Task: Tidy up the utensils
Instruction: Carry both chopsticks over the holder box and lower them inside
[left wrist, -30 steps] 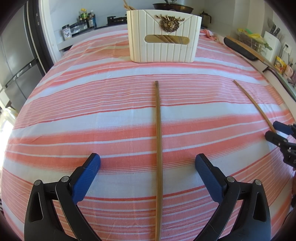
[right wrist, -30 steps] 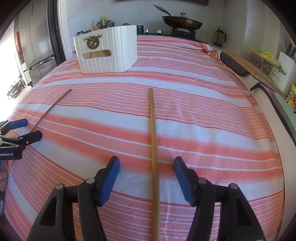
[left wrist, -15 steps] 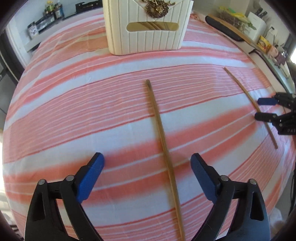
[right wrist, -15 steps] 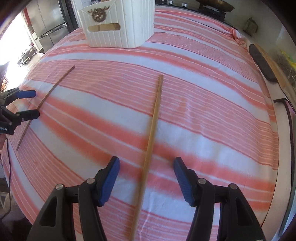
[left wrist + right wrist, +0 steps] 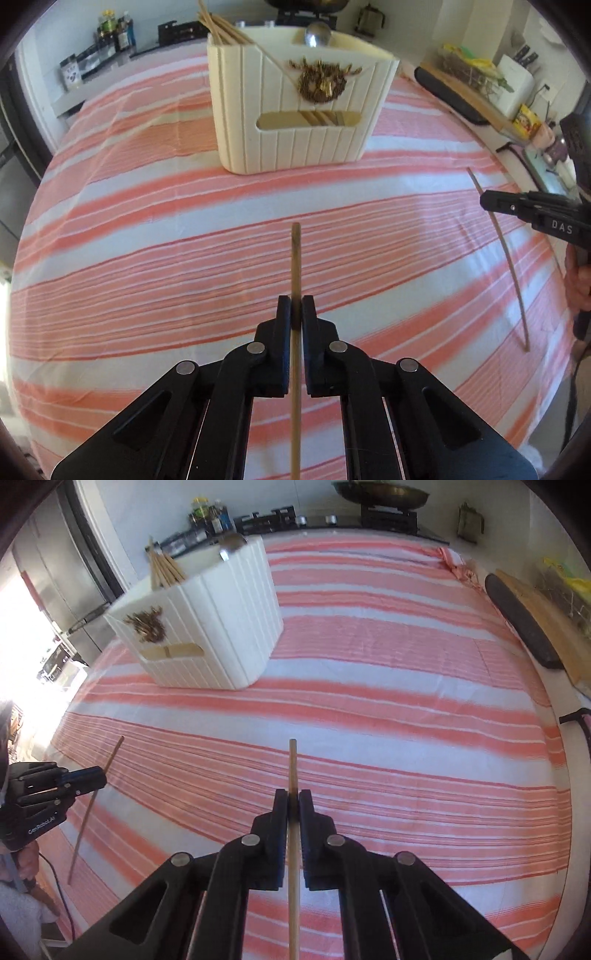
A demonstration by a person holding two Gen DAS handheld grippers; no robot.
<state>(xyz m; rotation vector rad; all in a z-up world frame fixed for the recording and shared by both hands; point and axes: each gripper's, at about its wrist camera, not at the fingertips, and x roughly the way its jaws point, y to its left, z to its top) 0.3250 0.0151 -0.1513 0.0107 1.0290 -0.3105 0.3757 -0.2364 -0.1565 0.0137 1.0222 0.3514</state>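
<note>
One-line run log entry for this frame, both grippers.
left gripper: shut on chopstick | right gripper: shut on second chopstick | holder: upright on striped cloth, chopsticks inside

At my twelve o'clock a pan [image 5: 380,494] sat on the stove; striped cloth [image 5: 388,686] covered my counter.

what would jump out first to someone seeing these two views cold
Each view is filled at the bottom by black jaws shut on a wooden chopstick: the left gripper holds one chopstick, the right gripper holds the other chopstick. Next comes the cream utensil holder standing at the far end of the red-striped tablecloth, more chopsticks poking from its top.
</note>
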